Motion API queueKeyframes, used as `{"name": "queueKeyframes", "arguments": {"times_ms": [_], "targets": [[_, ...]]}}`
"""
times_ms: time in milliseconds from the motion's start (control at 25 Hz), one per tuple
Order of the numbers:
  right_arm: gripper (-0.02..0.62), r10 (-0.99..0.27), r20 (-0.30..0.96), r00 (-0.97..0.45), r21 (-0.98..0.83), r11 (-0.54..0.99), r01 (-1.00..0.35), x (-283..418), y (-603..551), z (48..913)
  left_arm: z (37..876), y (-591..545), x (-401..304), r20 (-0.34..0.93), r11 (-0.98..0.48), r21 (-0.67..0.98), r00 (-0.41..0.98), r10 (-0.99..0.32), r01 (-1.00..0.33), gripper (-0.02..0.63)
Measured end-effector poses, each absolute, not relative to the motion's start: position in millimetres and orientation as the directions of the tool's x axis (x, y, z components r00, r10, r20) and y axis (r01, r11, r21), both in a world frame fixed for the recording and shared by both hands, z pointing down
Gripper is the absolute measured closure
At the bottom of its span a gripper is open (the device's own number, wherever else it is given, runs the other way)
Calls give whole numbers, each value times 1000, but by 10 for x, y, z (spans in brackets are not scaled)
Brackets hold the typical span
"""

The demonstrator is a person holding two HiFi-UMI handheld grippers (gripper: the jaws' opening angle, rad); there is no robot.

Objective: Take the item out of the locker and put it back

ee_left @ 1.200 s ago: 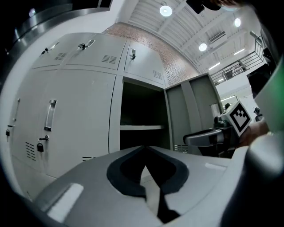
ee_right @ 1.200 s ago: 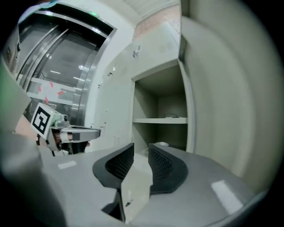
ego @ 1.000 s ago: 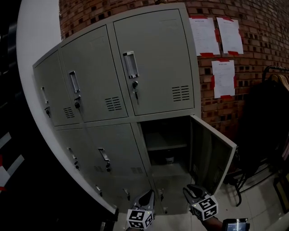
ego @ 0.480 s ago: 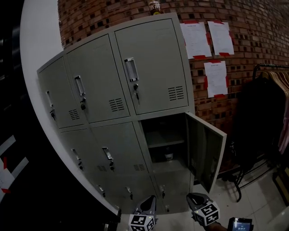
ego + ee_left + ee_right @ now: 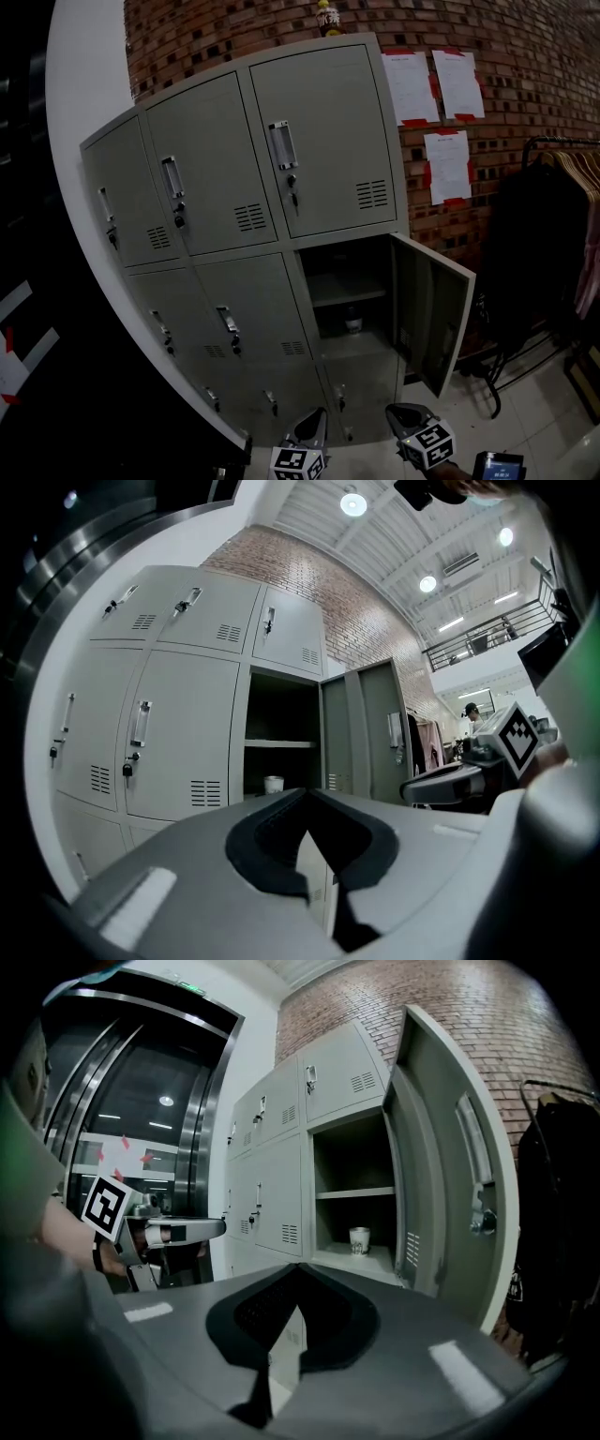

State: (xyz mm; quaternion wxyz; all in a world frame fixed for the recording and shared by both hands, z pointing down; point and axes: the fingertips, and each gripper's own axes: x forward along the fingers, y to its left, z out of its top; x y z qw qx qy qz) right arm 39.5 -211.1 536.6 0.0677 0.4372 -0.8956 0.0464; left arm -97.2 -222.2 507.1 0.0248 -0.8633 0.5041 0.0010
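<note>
A grey locker bank (image 5: 234,187) stands ahead against a brick wall. Its lower right compartment (image 5: 342,281) is open, with the door (image 5: 431,314) swung out to the right. A small white cup (image 5: 353,323) stands on the compartment floor under a shelf; it also shows as the cup (image 5: 273,784) and the cup (image 5: 359,1239). My left gripper (image 5: 312,427) (image 5: 306,791) is shut and empty, well short of the locker. My right gripper (image 5: 405,417) (image 5: 298,1266) has just been closing and is shut with nothing between its jaws.
Several papers (image 5: 450,164) are taped to the brick wall right of the locker. A rack of dark clothes (image 5: 553,244) stands at the far right. A bottle (image 5: 327,17) sits on top of the locker. A black device (image 5: 497,465) lies at the bottom right.
The head view has tilted up a little, so the locker's top and the bottle on it now show. Both grippers sit lower in the picture.
</note>
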Motion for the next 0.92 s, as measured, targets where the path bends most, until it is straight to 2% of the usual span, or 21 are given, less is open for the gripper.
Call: {"name": "queueKeyframes", "arguments": {"times_ms": [920], "targets": [[594, -778, 158, -608, 9, 617, -787, 345, -2205, 5280, 5046, -2274, -998, -38, -492, -32, 493, -869, -870, 604]]}}
